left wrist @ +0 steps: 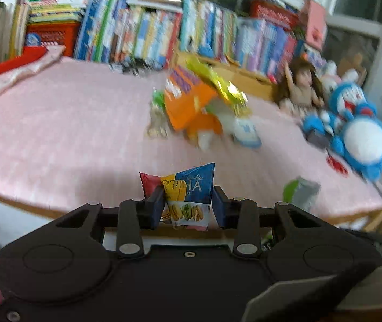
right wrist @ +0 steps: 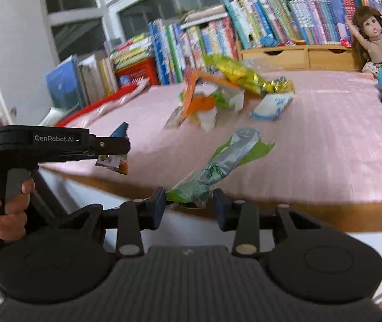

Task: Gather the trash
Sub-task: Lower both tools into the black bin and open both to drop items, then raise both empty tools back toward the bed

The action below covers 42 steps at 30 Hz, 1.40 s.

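Both wrist cams low, near bed edge point(left wrist: 56, 209) — share wrapper pile point(right wrist: 217, 91).

Clamped cookie wrapper point(left wrist: 188, 196), green-silver wrapper point(right wrist: 217, 169)

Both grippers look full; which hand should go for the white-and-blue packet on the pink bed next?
Neither yet. If one unloads, right: white-and-blue packet lies nearer right gripper, shut on green-and-silver wrapper; left gripper grips blue cookie packet.

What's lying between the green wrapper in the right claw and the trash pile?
Bare pink cover separates green wrapper and pile, per right wrist view.
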Each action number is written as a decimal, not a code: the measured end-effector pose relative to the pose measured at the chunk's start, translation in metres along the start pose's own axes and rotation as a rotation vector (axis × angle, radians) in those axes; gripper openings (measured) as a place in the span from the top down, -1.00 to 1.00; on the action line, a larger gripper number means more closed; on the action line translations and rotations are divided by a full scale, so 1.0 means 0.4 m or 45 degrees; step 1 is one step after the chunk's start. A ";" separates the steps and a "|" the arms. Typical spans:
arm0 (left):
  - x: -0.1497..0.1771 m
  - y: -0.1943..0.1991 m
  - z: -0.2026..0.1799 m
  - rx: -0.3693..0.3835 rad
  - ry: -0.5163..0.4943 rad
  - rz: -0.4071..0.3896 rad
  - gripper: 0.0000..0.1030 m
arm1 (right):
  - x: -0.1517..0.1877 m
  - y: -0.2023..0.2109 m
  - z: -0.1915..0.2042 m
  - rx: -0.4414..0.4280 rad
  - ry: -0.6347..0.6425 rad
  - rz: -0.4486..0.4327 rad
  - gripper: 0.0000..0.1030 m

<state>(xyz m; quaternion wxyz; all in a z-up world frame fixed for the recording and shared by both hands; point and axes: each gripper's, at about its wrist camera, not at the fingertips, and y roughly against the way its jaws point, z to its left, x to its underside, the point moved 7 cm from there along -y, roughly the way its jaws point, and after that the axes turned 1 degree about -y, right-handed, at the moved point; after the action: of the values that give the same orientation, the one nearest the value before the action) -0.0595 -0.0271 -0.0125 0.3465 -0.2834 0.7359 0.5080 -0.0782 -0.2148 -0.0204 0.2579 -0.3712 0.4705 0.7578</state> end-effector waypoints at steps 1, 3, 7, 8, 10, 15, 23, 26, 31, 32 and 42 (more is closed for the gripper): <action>0.021 0.006 -0.006 0.003 -0.015 0.024 0.31 | 0.017 0.003 0.006 -0.003 0.016 0.023 0.16; 0.060 0.012 -0.010 0.003 -0.036 0.073 0.31 | 0.049 0.005 0.017 -0.006 0.048 0.070 0.16; 0.134 0.007 -0.010 0.012 -0.053 0.181 0.31 | 0.115 0.000 0.035 -0.036 0.083 0.169 0.16; 0.153 0.003 -0.008 0.014 -0.054 0.215 0.31 | 0.132 -0.002 0.041 -0.038 0.102 0.196 0.16; 0.189 -0.010 -0.001 0.016 -0.049 0.283 0.30 | 0.164 -0.011 0.053 -0.041 0.139 0.254 0.16; 0.265 -0.043 0.029 0.015 -0.015 0.437 0.28 | 0.236 -0.043 0.074 -0.064 0.200 0.405 0.15; 0.349 -0.094 0.050 0.002 -0.018 0.592 0.25 | 0.292 -0.071 0.098 -0.062 0.311 0.522 0.13; 0.372 -0.107 0.053 0.003 -0.016 0.634 0.25 | 0.303 -0.079 0.096 -0.057 0.315 0.551 0.05; 0.396 -0.122 0.061 0.000 -0.011 0.678 0.23 | 0.314 -0.088 0.091 -0.038 0.314 0.572 0.05; 0.399 -0.125 0.062 0.000 -0.011 0.684 0.22 | 0.314 -0.090 0.089 -0.038 0.311 0.573 0.05; 0.402 -0.142 0.049 -0.020 -0.041 0.707 -0.04 | 0.311 -0.090 0.092 -0.021 0.290 0.557 -0.14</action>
<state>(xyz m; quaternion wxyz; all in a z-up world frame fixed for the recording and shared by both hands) -0.1079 -0.0375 -0.1768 0.2034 -0.0653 0.7758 0.5938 -0.1369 -0.1612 -0.1288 0.0300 -0.3457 0.5594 0.7528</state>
